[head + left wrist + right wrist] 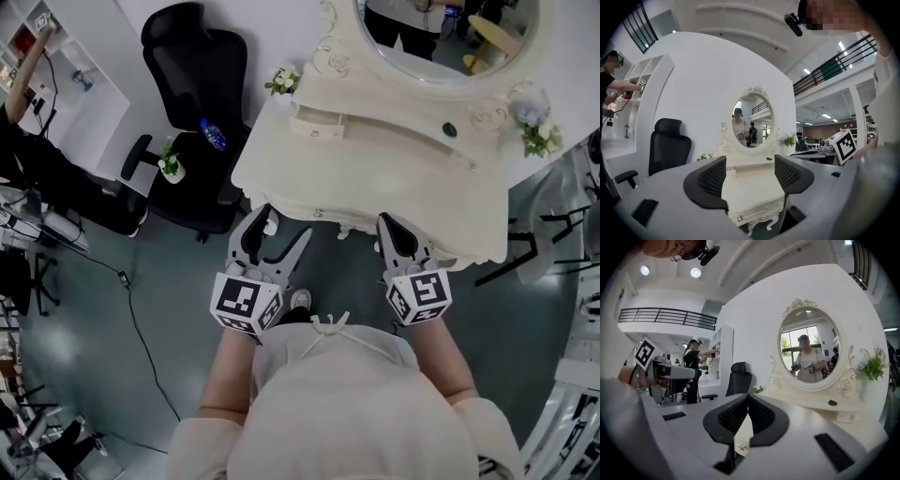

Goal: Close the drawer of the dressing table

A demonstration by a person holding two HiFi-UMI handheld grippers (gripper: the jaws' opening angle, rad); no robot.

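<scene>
Two grippers are hovering just short of the front edge of the dressing table (375, 178), and neither is touching it. Your left gripper (286, 223) is carrying its jaws wide apart with nothing between them, and its own view is looking across the bare tabletop toward the oval mirror (752, 117). Your right gripper (390, 223) is carrying its jaws pressed together and empty, which is giving you a blunt tip suited to pushing rather than grasping. The small drawer (317, 122) at the left foot of the mirror stand is sitting proud of its shelf, out over the tabletop, and I am judging it to be the open one; it is lying well beyond both grippers. The front drawers under the tabletop are looking flush from above, with a knob (742, 446) showing just below the right jaws. The push is not yet begun. You are needing to reach over the tabletop and press the drawer face squarely, since an off-centre push is likely to skew it.
</scene>
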